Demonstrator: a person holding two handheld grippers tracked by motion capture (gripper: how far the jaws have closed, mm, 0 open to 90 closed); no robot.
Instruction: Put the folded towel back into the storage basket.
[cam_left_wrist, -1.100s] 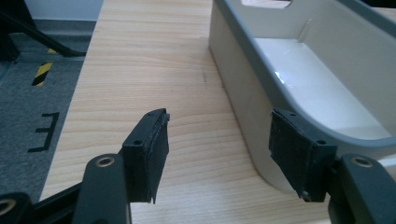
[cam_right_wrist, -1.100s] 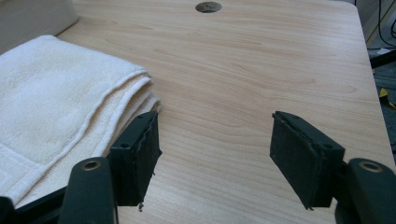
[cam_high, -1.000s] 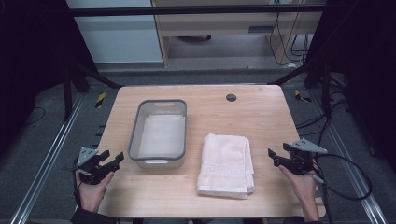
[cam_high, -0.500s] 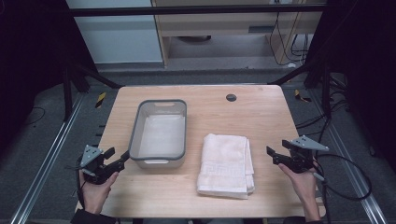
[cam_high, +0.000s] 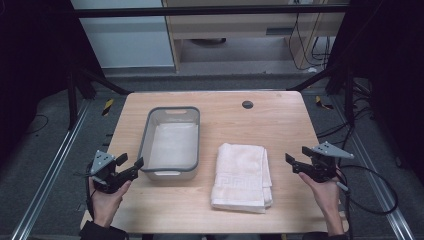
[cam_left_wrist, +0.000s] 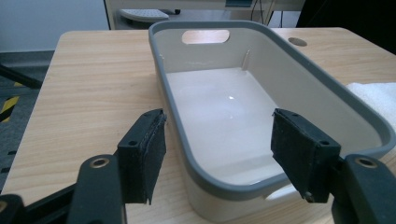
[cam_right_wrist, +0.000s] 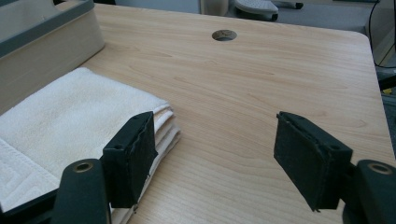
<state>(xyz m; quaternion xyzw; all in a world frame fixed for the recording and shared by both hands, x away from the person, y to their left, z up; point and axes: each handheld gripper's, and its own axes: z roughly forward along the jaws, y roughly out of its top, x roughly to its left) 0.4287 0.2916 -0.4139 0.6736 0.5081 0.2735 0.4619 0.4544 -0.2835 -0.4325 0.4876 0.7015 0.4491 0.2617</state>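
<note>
My left gripper (cam_high: 131, 163) is spread wide, jaws straddling the near corner of the grey-rimmed tub (cam_high: 170, 143), w/ nothing held. Right gripper (cam_high: 296, 163) also wide apart, just beside the folded towel (cam_high: 242, 176). Risk imo: nudging the tub, or pinching only the towel's top layer so it unfolds.

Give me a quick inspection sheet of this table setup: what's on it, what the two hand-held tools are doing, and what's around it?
Surface: wooden table, with a round cable hole near the far edge.
Job's things: grey-rimmed tub, empty; folded white towel beside it, apart from it.
Clutter: nothing seen.
Grippers: left gripper open, jaws close to the tub's near corner; right gripper open, beside the towel, holding nothing.
Cables: black cable trailing from the right gripper off the table edge.
Surroundings: grey floor, metal rails, dark frame posts, wooden furniture behind.
</note>
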